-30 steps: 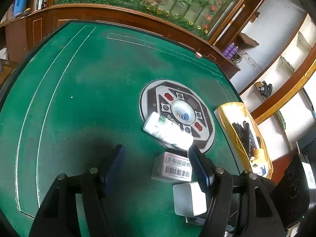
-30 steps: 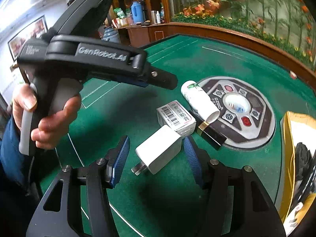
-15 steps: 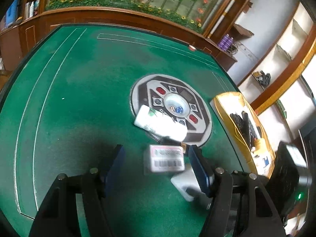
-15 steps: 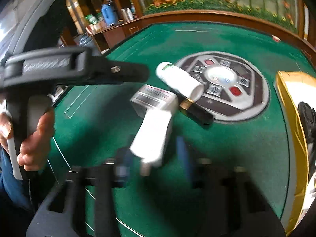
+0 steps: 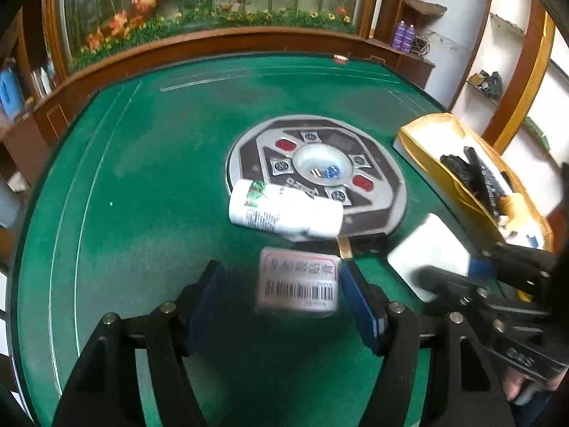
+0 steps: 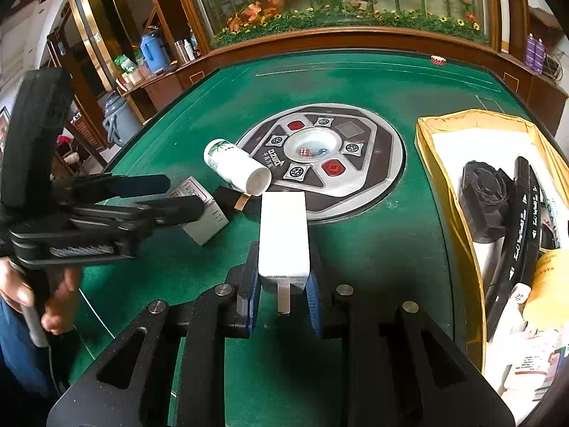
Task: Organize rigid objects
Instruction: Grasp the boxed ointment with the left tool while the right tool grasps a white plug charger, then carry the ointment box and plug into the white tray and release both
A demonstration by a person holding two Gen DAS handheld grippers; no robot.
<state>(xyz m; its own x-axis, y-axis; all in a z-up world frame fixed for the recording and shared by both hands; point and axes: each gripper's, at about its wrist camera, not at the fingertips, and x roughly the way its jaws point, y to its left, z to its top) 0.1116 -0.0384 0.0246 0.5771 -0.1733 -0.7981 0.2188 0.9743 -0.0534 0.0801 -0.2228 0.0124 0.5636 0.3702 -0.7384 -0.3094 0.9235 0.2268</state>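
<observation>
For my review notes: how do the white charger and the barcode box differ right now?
The white charger is clamped in the right gripper; the barcode box lies on the table between the open left gripper fingers. The charger is plain, the box labelled. Both are small, boxy and pale.

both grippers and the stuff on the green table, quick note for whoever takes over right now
Right gripper: shut on the white charger.
Left gripper: open, straddling the barcode box, not gripping.
On the table: white bottle lying by the centre console, a black-and-gold item beside it.
Done: yellow bin already holds markers and other items.
Left: bin the charger, then box, bottle, black item.
</observation>
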